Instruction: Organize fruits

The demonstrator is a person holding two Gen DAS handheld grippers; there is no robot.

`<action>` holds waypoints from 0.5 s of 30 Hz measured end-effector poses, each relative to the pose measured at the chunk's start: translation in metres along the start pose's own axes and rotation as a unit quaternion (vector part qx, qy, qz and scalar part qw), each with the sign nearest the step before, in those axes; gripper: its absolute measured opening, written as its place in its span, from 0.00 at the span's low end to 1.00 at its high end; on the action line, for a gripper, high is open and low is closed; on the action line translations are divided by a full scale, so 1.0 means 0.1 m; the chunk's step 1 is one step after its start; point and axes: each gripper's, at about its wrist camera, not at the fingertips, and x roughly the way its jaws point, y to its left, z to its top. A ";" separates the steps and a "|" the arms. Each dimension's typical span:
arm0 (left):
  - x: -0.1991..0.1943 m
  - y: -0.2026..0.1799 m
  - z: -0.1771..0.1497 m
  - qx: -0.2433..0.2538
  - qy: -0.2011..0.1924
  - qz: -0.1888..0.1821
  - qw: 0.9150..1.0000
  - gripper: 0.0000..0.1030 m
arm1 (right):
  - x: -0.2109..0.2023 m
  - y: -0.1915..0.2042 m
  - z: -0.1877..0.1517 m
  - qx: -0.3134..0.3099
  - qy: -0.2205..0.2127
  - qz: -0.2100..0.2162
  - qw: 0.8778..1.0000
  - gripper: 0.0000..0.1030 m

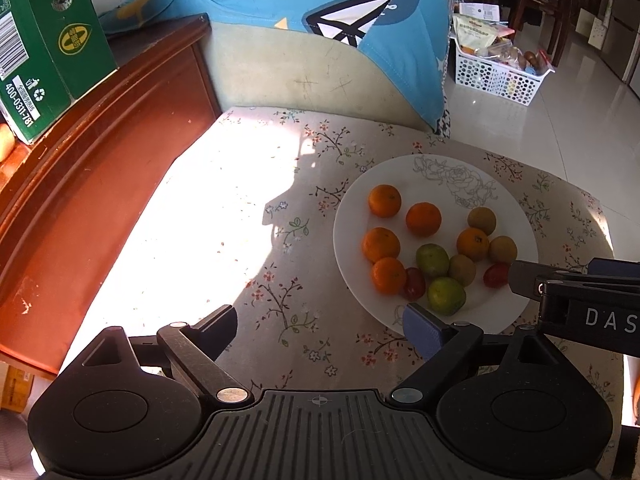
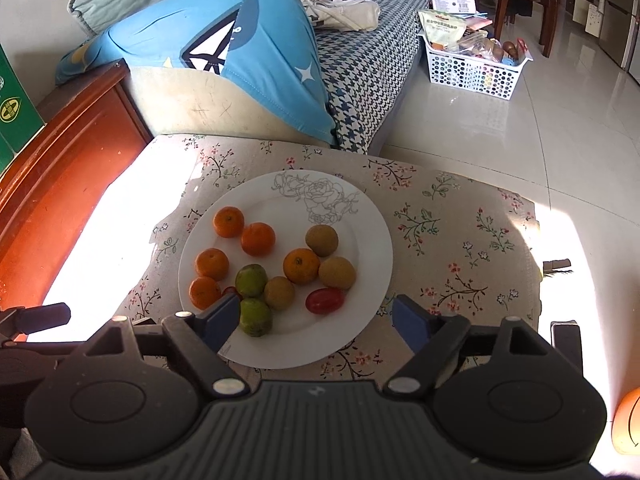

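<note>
Fruit all sits mixed on the plate, on the surface. My right tongs and left tongs gape, holding nothing (sorting barely begun, I judge). Next: close on the tomato.

White plate with grey rose outline; on it orange tangerines, green citrus, brownish-tan round fruits, red tomato. Beige tablecloth with small floral sprigs. Blue cushion, houndstooth sofa cover, white perforated basket, green carton.
</note>
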 end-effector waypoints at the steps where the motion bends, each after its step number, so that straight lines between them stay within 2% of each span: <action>1: 0.02 0.00 0.00 -0.001 0.002 0.002 1.000 0.89 | 0.00 0.00 0.00 -0.001 0.000 -0.002 1.000 0.81; 8: 0.07 0.06 0.03 -0.018 0.003 0.012 1.000 0.89 | 0.07 -0.01 -0.03 -0.010 0.011 -0.017 1.000 0.82; 15: 0.16 0.03 0.03 -0.016 0.013 0.016 1.000 0.89 | 0.14 0.11 -0.12 -0.048 0.022 -0.038 0.998 0.82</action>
